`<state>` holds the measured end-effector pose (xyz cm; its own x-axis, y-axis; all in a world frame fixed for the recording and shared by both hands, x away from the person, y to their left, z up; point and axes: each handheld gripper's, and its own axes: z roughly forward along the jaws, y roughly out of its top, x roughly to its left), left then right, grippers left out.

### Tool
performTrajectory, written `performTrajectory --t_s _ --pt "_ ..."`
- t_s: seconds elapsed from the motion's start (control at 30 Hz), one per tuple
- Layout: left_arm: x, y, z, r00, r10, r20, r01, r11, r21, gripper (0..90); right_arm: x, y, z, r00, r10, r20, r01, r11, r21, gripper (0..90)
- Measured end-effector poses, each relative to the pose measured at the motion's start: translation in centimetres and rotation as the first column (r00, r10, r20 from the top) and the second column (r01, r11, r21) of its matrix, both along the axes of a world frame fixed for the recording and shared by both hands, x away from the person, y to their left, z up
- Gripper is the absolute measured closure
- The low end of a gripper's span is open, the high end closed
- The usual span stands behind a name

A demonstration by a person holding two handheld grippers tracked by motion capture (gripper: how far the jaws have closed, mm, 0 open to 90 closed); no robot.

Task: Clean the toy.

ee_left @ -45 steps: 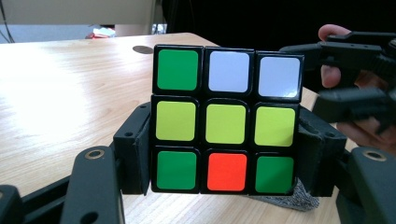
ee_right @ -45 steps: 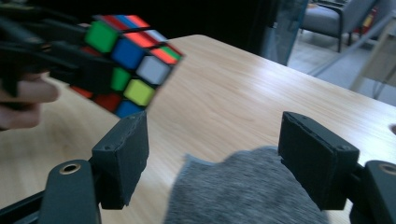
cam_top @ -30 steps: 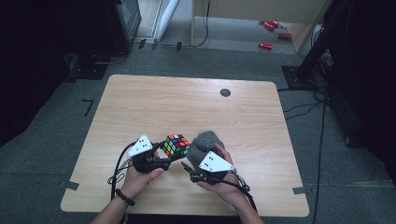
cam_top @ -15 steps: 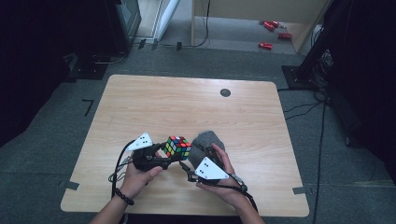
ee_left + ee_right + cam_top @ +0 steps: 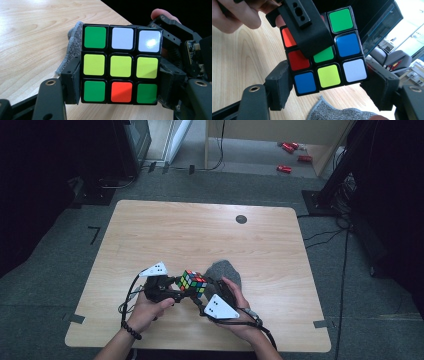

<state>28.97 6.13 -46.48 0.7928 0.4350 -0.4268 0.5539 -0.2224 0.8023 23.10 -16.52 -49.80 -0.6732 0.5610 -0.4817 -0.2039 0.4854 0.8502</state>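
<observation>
I have the cube point(image 5: 193, 282) up off the table point(image 5: 200, 230), between both grippers near the front edge. My left gripper point(image 5: 176, 290) is clamped on it: in the left gripper view the two pads press on the sides of the cube point(image 5: 120, 66), on its middle and bottom rows. The face toward that camera reads green, white, white on top, three yellow in the middle, and green, red, green below.

My right gripper point(image 5: 202, 297) comes in from the other side. In the right gripper view its jaws flank the bottom row of the cube point(image 5: 328, 57); they have just been closing. The left pad is against the cube, and a sliver of gap shows at the right pad, so I count it as not yet gripping. A jaw of the left gripper point(image 5: 305, 27) crosses that face.

A grey cloth point(image 5: 223, 272) lies on the table just behind the cube.

I can read no brand, label or writing on anything.
</observation>
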Motion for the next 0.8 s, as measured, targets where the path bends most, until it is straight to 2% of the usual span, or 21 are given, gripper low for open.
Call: performTrajectory --t_s 0.1,0.33,0.47,0.53,0.7,0.8 --pt "0.1 0.1 0.1 0.9999 -0.011 0.005 0.011 0.9999 0.004 33.4 -0.2 0.0 0.0 0.9997 0.003 0.025 -0.003 0.9996 -0.028 32.6" --pt "0.0 0.1 0.2 0.9998 -0.007 0.018 0.007 0.9999 -0.013 30.8 -0.2 -0.2 0.3 1.0000 0.003 -0.001 -0.003 1.0000 -0.008 34.0" --pt "-0.2 0.3 0.5 0.9975 0.019 0.069 -0.017 0.9994 -0.031 28.7 -0.1 -0.5 0.4 0.9992 -0.001 -0.039 0.002 0.9997 0.024 34.0" --pt "-0.2 0.7 0.7 0.9961 0.034 0.082 -0.029 0.9979 -0.058 28.9 0.1 -0.7 0.4 0.9986 -0.015 -0.051 0.016 0.9996 0.023 34.1" --pt "0.0 1.8 1.1 0.9903 0.073 0.118 -0.058 0.9907 -0.123 29.7 0.6 -1.5 0.3 0.9941 -0.057 -0.093 0.061 0.9973 0.042 34.1" --pt "0.0 2.0 1.0 0.9800 0.102 0.171 -0.081 0.9885 -0.128 30.0 0.9 -1.8 0.4 0.9907 -0.080 -0.110 0.088 0.9942 0.062 34.1"
